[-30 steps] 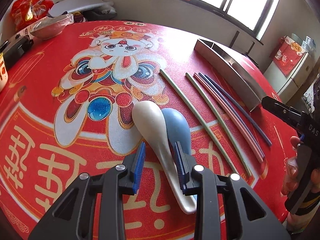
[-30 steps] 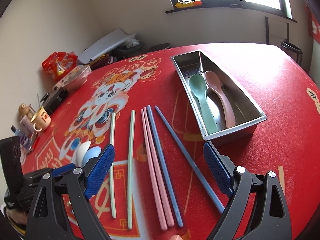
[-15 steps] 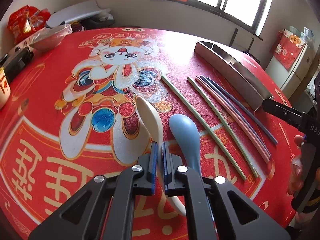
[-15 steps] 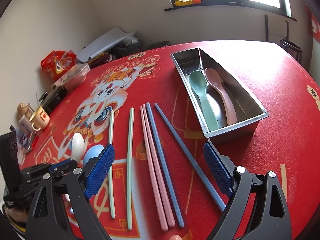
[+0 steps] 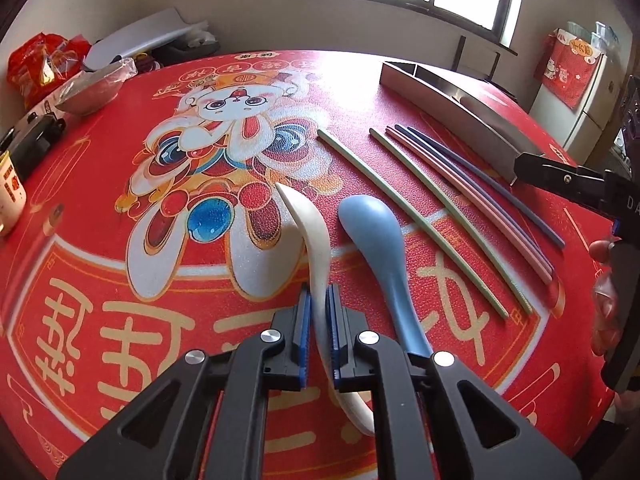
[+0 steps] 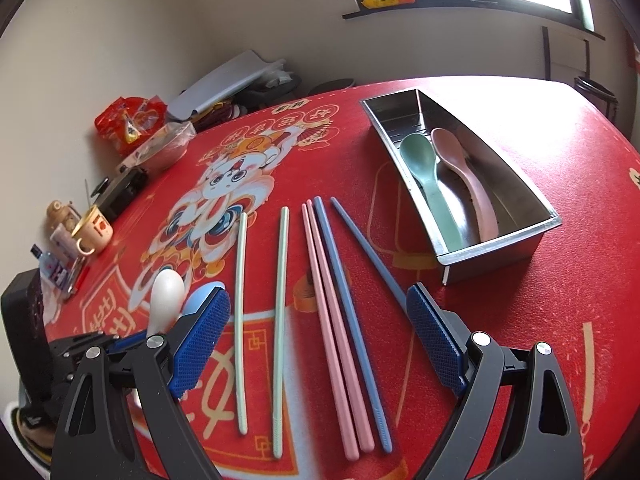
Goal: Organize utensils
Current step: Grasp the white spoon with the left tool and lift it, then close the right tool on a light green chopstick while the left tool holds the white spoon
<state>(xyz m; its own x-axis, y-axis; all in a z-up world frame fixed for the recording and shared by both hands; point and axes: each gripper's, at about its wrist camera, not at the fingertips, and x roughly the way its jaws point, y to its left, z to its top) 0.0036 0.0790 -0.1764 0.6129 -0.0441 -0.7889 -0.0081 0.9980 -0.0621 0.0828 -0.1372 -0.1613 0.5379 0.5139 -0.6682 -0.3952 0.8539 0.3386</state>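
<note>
Across the red table (image 6: 560,320), two spoons sit in the tray (image 6: 496,254); left fingers (image 5: 319,312) clamp the white spoon (image 5: 316,240), right fingers (image 6: 318,332) wide, chopsticks (image 6: 340,320) remaining.

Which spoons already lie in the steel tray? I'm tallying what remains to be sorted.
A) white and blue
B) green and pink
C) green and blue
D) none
B: the right wrist view shows the green spoon and pink spoon lying inside the steel tray.

Chopsticks (image 6: 320,312) lie between spoons and tray (image 6: 496,246); red cloth (image 6: 568,320) right of tray bare.
</note>
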